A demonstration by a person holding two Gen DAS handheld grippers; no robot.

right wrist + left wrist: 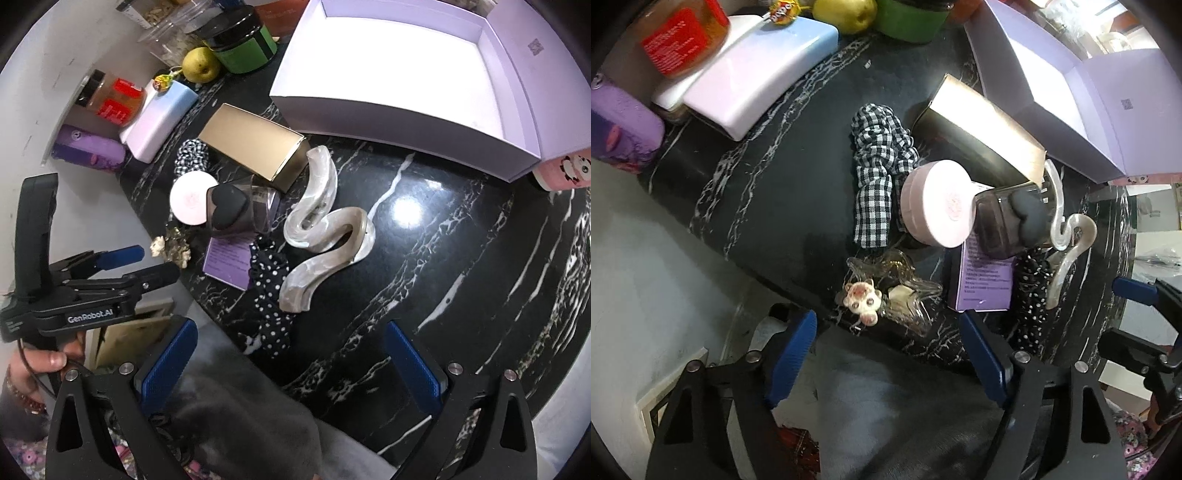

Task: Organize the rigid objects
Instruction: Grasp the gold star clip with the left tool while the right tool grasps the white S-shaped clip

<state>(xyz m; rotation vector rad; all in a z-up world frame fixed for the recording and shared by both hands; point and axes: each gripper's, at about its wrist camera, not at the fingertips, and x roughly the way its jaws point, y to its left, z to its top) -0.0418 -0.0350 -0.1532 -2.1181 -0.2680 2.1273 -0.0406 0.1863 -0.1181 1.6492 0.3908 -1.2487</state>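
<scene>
Your left gripper (886,343) points steeply down at the near edge of the black marble table (424,258); its blue fingers (792,354) stand apart with nothing between them. Just beyond its tips lie a small bear charm (862,301) and a clear glassy trinket (908,302), touching each other.

Your right gripper (291,363) hangs over the table edge as well, fingers spread wide and holding nothing.

The things to sort sit in one tight cluster. A pink round tin (936,203) leans on a checked scrunchie (877,170). A smoky clear case with a black heart-shaped sponge (225,210) presses against the tin and overlaps a purple card box (982,284). A gold box (255,146) lies behind them. A wavy pearly hair claw (325,236) rests beside a polka-dot scrunchie (271,291), which touches the purple box.

The open lilac box (406,110) stands at the far right side, well apart from the cluster.

Clutter along the far left edge:
- pastel pouch (757,74)
- red-labelled jar (112,98)
- purple bottle (88,151)
- pear (201,64)
- green jar (245,42)

A pink panda mug (569,171) stands beside the lilac box's corner.
</scene>
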